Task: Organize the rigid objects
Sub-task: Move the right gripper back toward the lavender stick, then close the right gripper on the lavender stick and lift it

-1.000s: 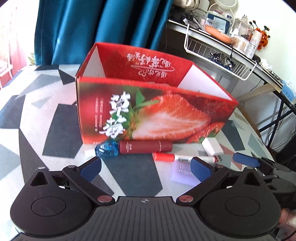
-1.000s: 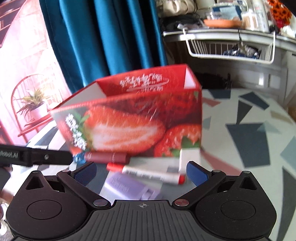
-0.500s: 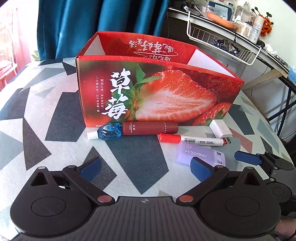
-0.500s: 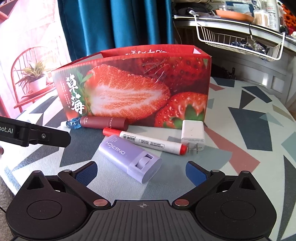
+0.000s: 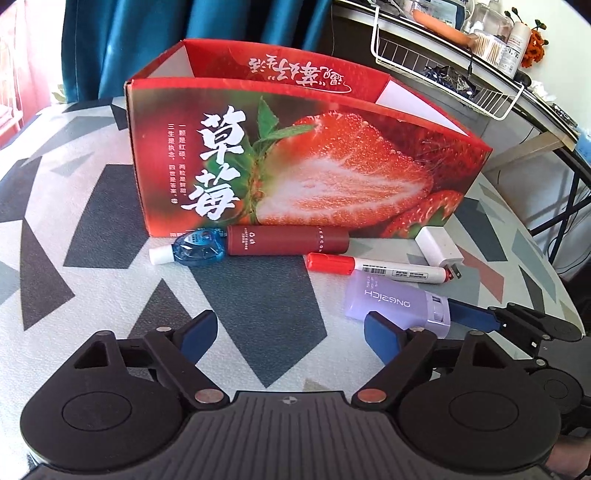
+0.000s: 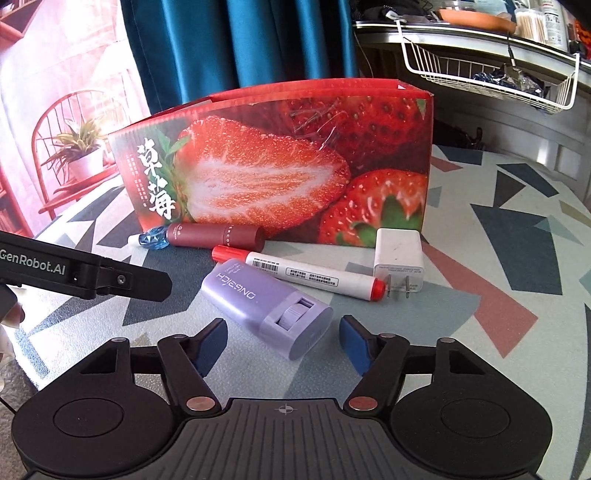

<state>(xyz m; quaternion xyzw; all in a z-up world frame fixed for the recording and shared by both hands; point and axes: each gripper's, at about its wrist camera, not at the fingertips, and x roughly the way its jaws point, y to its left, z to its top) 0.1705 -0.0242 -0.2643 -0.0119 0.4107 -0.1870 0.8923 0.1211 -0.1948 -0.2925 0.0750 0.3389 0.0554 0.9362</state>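
Note:
A red strawberry box (image 5: 295, 166) stands open-topped on the patterned table. Along its front lie a blue correction tape (image 5: 199, 249), a maroon tube (image 5: 288, 242), a red-capped white marker (image 5: 388, 269), a white charger plug (image 5: 437, 249) and a purple stick (image 5: 391, 302). My left gripper (image 5: 290, 332) hovers short of the row, its jaws closing with nothing between them. My right gripper (image 6: 284, 339) is closing too. The near end of the purple stick (image 6: 258, 295) lies between its fingertips, and the pads stand clear of it.
The table cloth (image 5: 92, 221) has grey and white shapes, and its edge curves off at the right. A blue curtain (image 5: 221, 22) hangs behind the box. A cluttered shelf with a white wire basket (image 5: 443, 74) stands at the back right.
Both grippers have sunk toward the table and their jaws have narrowed. The purple stick's near end now sits between the right fingertips.

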